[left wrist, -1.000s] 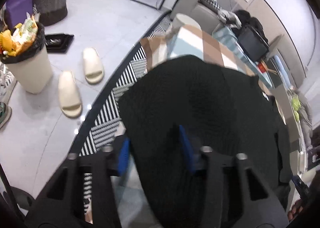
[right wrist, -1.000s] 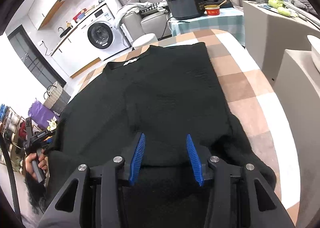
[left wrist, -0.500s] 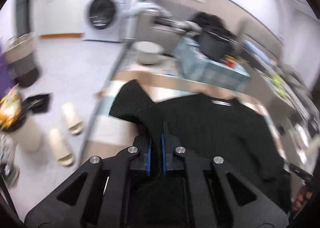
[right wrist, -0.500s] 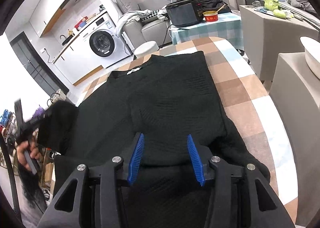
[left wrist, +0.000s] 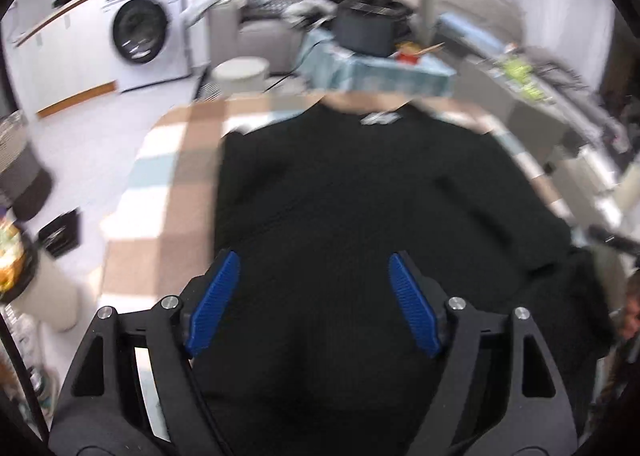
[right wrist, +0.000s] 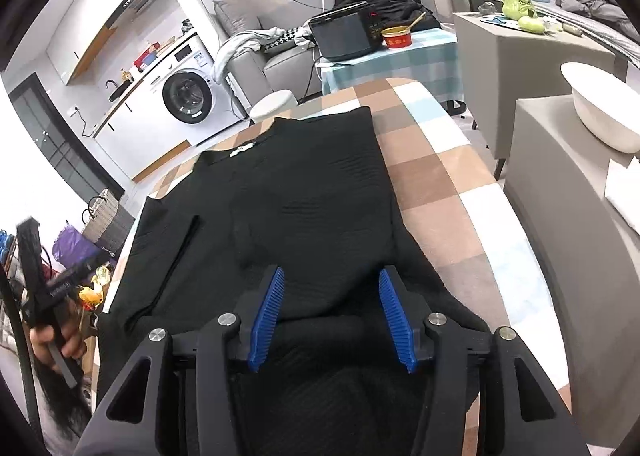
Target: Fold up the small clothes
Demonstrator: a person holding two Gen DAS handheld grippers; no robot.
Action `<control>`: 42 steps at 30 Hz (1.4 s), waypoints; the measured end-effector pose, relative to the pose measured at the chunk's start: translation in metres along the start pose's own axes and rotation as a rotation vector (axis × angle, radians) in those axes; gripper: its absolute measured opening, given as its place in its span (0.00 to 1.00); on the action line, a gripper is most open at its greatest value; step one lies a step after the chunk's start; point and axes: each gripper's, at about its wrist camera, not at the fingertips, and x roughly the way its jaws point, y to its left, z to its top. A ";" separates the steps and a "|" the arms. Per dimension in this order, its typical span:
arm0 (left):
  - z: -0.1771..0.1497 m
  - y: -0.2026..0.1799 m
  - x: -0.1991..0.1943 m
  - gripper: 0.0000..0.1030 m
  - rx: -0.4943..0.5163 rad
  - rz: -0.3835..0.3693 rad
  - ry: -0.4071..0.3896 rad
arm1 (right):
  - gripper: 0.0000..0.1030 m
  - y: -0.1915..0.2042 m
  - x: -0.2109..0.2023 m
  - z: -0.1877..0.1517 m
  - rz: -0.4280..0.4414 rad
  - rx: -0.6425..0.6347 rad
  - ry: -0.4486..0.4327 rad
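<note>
Right now the black sweater (right wrist: 304, 208) lies flat on the checked tablecloth (right wrist: 448, 184), collar toward twelve o'clock with its white neck label (right wrist: 242, 149) showing, both sides already folded inward over the body. In the left wrist view, which is smeared by motion, the left gripper (left wrist: 312, 296) hangs above the hem end with its blue pads (left wrist: 214, 302) spread wide and nothing between them. The right gripper (right wrist: 330, 316) is likewise spread apart and empty, poised over the lower edge of the garment at six o'clock, where a bunched lump of knit sits under it.

My guess is the next step is the lengthwise fold, hem toward collar. The risks: pinching only the top layer at the hem, so the tucked sleeve at nine o'clock slides back out as the cloth lifts; the two grippers taking hold at uneven spots, giving a skewed fold; or the thick knit slipping from a shallow grip. The lump at the lower right could also get folded in and leave a bulge
</note>
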 end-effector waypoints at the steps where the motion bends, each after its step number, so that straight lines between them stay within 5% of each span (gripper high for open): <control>1: -0.009 0.006 0.006 0.73 -0.007 0.038 0.018 | 0.49 0.002 0.003 0.000 -0.009 -0.009 0.014; 5: -0.032 0.048 0.027 0.72 -0.080 0.143 0.076 | 0.49 0.011 0.011 0.000 0.010 -0.040 0.041; 9: -0.040 0.073 0.049 0.37 -0.117 0.172 0.124 | 0.49 0.012 0.013 -0.001 -0.003 -0.041 0.046; 13: -0.035 0.090 0.058 0.35 -0.168 0.265 0.096 | 0.49 0.007 0.007 -0.007 -0.065 -0.043 0.049; 17: -0.037 0.093 0.037 0.35 -0.172 0.247 0.061 | 0.49 -0.007 -0.010 -0.018 -0.092 -0.011 0.053; 22: -0.058 0.090 -0.010 0.58 -0.177 0.189 0.004 | 0.51 -0.022 -0.037 -0.041 -0.109 0.023 0.084; 29: -0.092 0.077 -0.070 0.79 -0.193 0.115 -0.054 | 0.57 -0.016 -0.057 -0.067 -0.114 0.022 0.124; 34: -0.118 0.063 -0.105 0.92 -0.149 0.149 -0.113 | 0.60 -0.005 -0.067 -0.077 -0.134 0.082 0.151; 42: -0.139 0.050 -0.122 0.95 -0.122 0.077 -0.103 | 0.69 0.049 -0.066 -0.114 -0.194 -0.038 0.256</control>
